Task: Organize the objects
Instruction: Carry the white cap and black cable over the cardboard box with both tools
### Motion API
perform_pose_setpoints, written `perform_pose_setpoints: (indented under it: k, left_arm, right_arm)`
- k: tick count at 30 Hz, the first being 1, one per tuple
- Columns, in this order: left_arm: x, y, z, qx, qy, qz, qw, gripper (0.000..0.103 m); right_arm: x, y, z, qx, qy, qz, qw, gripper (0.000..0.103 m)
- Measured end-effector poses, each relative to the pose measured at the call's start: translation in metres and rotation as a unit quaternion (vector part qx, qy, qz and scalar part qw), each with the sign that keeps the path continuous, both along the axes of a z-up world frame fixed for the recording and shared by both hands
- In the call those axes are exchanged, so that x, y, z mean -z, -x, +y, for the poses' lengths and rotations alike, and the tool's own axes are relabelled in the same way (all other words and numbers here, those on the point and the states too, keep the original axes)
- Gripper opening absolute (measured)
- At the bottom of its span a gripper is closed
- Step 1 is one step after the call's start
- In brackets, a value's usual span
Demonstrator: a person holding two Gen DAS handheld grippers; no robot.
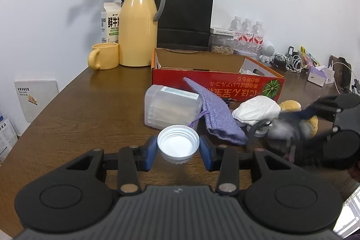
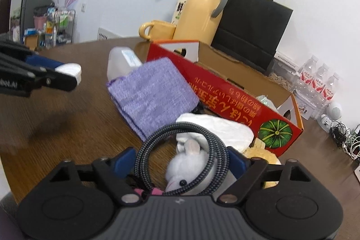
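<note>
Two grippers are working: left gripper [image 1: 177, 150] is clamping a white cap [image 1: 178, 146]; right gripper [image 2: 182, 161] is clamping a braided cable coil [image 2: 180, 150]. Bare wooden table [image 1: 90, 109] is lying leftward. Carton [image 1: 110, 24] is reading "FRESH MILK".

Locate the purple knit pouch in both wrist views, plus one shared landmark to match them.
Left wrist: purple knit pouch lies right of centre, leaning on the clear plastic box, in front of the red carton.
Right wrist: purple knit pouch sits centre-left, beyond the coiled braided cable, its far edge over the clear plastic box.
Shared landmark: the yellow thermos jug at the back of the table.
</note>
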State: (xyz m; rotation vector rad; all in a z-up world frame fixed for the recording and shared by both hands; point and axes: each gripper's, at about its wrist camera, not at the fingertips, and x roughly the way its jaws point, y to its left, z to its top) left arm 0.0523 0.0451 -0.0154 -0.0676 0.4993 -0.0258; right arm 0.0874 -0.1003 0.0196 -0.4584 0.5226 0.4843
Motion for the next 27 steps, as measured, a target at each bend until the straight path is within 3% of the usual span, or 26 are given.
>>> perform_pose_setpoints:
  k: [1, 6, 7, 8, 10, 13, 18, 20, 22, 27]
  left_arm:
    - [-0.001, 0.000, -0.001, 0.001, 0.000, -0.001, 1.0000, 0.041]
    - [-0.005, -0.001, -0.007, 0.007, -0.003, -0.005, 1.0000, 0.041]
    - [-0.005, 0.000, -0.008, 0.008, -0.004, -0.006, 0.9999, 0.041]
    - [-0.005, 0.000, -0.008, 0.007, -0.004, -0.006, 0.9999, 0.041]
    - [-0.007, 0.001, -0.008, 0.006, -0.004, -0.008, 0.9999, 0.041]
    - [-0.008, 0.004, -0.007, 0.006, -0.006, -0.010, 0.9999, 0.041]
    - [-0.008, 0.011, -0.007, 0.010, -0.007, -0.013, 0.9999, 0.041]
    - [-0.008, 0.012, -0.006, 0.010, -0.005, -0.012, 0.9999, 0.041]
    - [-0.007, 0.013, -0.004, 0.008, -0.003, -0.011, 0.9999, 0.041]
    - [-0.005, 0.012, 0.000, 0.003, 0.001, -0.008, 1.0000, 0.041]
  right_arm:
    - [-0.004, -0.002, -0.002, 0.010, -0.006, -0.005, 1.000, 0.022]
    - [-0.007, -0.006, -0.008, 0.016, -0.034, 0.005, 0.999, 0.021]
    - [-0.006, -0.006, -0.010, 0.018, -0.041, 0.005, 0.999, 0.030]
    - [-0.006, -0.006, -0.011, 0.022, -0.045, 0.006, 0.999, 0.050]
    - [-0.007, -0.004, -0.011, 0.021, -0.049, 0.005, 0.999, 0.078]
    - [-0.008, 0.007, -0.004, -0.012, -0.030, 0.010, 0.999, 0.085]
    - [0.009, 0.014, 0.018, -0.050, 0.058, 0.019, 0.997, 0.101]
    - [0.015, 0.013, 0.024, -0.057, 0.073, 0.008, 0.996, 0.101]
    - [0.013, 0.008, 0.025, -0.056, 0.065, 0.017, 0.996, 0.090]
    - [0.013, 0.012, 0.024, -0.051, 0.069, -0.002, 0.996, 0.087]
